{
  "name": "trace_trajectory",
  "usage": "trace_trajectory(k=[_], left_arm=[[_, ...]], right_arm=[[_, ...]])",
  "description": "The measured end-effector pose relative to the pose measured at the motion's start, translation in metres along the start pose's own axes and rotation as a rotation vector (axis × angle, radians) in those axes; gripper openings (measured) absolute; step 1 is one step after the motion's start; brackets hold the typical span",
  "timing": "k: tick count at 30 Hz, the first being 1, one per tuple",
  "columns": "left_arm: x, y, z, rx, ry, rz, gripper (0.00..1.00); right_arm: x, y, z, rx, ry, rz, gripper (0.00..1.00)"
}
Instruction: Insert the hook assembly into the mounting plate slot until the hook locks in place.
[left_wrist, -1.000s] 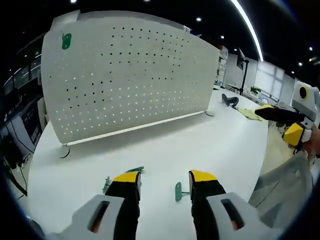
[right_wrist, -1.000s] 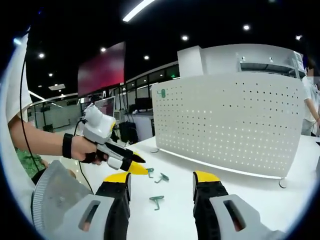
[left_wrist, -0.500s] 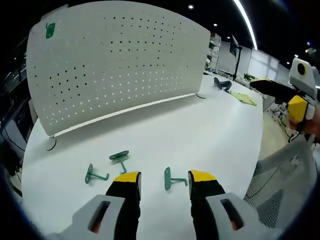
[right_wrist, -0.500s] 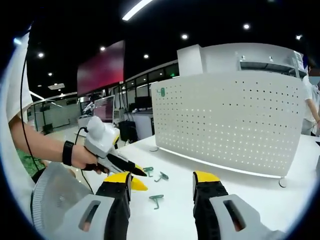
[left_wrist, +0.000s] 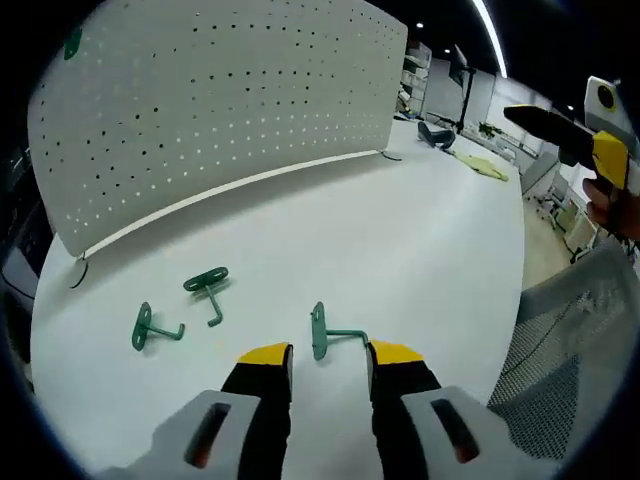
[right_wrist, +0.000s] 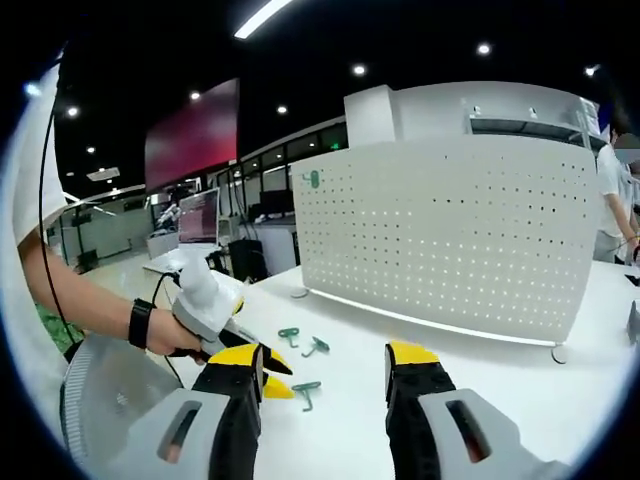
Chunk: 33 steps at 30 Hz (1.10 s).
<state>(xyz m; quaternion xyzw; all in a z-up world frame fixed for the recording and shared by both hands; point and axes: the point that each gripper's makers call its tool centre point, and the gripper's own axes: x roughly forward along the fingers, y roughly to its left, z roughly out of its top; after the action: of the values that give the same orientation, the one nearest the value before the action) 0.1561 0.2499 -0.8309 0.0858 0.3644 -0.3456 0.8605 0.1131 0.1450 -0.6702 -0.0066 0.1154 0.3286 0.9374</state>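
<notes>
A white perforated mounting plate (left_wrist: 220, 110) (right_wrist: 450, 240) stands upright on the white table (left_wrist: 420, 240). One green hook (right_wrist: 312, 180) hangs near its top corner. Three green hooks lie on the table: one (left_wrist: 155, 327), a second (left_wrist: 208, 290), and a third (left_wrist: 328, 335) right in front of my left gripper (left_wrist: 330, 357), between its yellow tips. That gripper is open with nothing in it. In the right gripper view a hand holds the left gripper (right_wrist: 275, 375) low over the hooks (right_wrist: 304, 390). My right gripper (right_wrist: 326, 355) is open and empty, back from the table; it also appears as the right gripper (left_wrist: 590, 140).
A grey mesh chair back (left_wrist: 560, 390) stands by the table's right edge. A dark object (left_wrist: 435, 135) and a yellow-green cloth (left_wrist: 480, 165) lie at the table's far end. A person (right_wrist: 610, 190) stands behind the plate.
My left gripper has come down and forward toward the hooks; one hook now lies right at its tips. The right gripper has barely moved.
</notes>
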Motion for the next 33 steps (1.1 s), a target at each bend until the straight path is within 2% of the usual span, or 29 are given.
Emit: trace_trajectory(k=[2,12,19,24,33], left_arm=[[0.003,0.001,-0.001,-0.002,0.008,0.001,0.24],[0.009,0.009,-0.001,0.020,0.019,0.034,0.18],[0.013,0.009,-0.001,0.044,0.025,0.023,0.11],[0.017,0.008,-0.006,0.066,0.051,0.022,0.11],[0.018,0.008,-0.004,0.073,0.039,0.016,0.05]], right_arm=[[-0.001,-0.001,-0.002,0.004,0.005,-0.005,0.49],[0.000,-0.003,-0.004,0.007,0.010,-0.018,0.49],[-0.001,-0.004,-0.005,0.013,0.012,-0.028,0.49],[-0.004,-0.007,-0.006,0.016,0.013,-0.039,0.49],[-0.004,-0.008,-0.006,0.016,0.015,-0.047,0.49]])
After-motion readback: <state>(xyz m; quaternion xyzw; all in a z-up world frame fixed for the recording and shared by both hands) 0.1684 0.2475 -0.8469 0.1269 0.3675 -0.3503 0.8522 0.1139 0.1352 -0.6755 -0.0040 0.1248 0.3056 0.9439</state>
